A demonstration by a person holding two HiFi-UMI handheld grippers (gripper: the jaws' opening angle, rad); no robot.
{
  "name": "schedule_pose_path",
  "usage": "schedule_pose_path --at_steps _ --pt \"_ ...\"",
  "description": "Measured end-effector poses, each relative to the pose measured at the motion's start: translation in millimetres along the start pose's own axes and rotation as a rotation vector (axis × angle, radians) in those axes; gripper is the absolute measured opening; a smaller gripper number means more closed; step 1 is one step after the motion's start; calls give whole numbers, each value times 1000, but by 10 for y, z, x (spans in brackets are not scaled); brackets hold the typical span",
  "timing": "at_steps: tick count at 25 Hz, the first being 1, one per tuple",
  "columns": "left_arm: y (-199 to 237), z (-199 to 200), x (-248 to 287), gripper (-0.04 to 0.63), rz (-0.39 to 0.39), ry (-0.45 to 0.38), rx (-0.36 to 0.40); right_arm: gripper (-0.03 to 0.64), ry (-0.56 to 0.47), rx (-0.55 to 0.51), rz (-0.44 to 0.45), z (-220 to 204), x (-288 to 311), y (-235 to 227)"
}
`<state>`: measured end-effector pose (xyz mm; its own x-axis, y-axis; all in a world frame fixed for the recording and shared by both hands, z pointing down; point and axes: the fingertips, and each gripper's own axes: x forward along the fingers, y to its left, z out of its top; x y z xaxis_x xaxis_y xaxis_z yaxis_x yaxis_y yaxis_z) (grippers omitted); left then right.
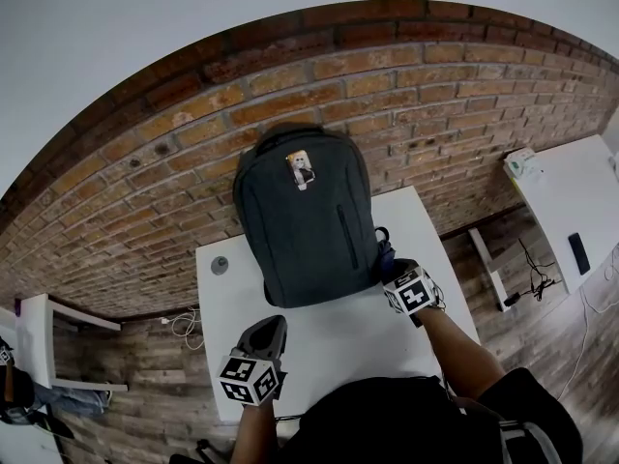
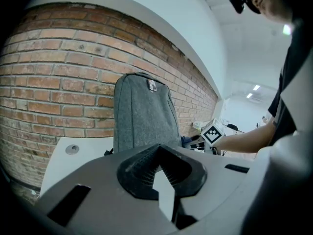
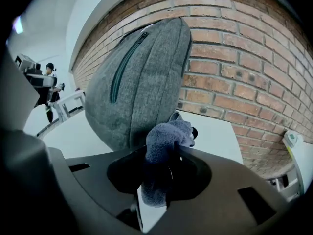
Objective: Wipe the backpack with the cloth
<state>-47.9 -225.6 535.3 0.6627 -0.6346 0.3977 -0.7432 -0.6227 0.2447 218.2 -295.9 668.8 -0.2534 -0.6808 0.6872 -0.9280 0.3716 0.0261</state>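
The right gripper pinches a bunched blue-grey fleecy cloth at the lower right side of the upright dark grey fabric backpack on the white table, while the left gripper, jaws together and empty, hangs apart, so the wiping looks barely begun.

**Left gripper**: broad, flat body in dark grey moulded plastic with rectangular slots cut into it. Two black jaws with ribbed pads sit in a recessed black collar.

**Right gripper**: same grey body, slots and black collar.

**Left marker cube**: white faces printed with black square patterns.

**Right marker cube**: same.

**Person:** black top with a black sleeve. A small black camera is worn at the head.
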Motion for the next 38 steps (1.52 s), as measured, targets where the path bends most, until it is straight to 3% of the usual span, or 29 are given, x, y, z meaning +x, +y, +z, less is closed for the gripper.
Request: schedule_pose_path --at_steps 10,17,22,28,32,38 --pt "10 0 -22 -3 6 -7 0 101 55 -6 73 -388 3 269" --pt "5 -13 -22 -3 3 -6 0 101 9 16 54 -281 -27 233" --pt "-9 -27 -13 -3 1 -4 -1 103 -91 100 63 117 -134 177" --pt "3 -41 -17 -3 3 -4 -5 101 -245 104 44 731 -260 19" --pt "23 -42 -19 -3 5 -3 -8 101 -341 73 25 1244 -359 -87" --pt "25 -34 -24 -3 6 -9 -11 101 -395 11 10 1716 -445 -203"
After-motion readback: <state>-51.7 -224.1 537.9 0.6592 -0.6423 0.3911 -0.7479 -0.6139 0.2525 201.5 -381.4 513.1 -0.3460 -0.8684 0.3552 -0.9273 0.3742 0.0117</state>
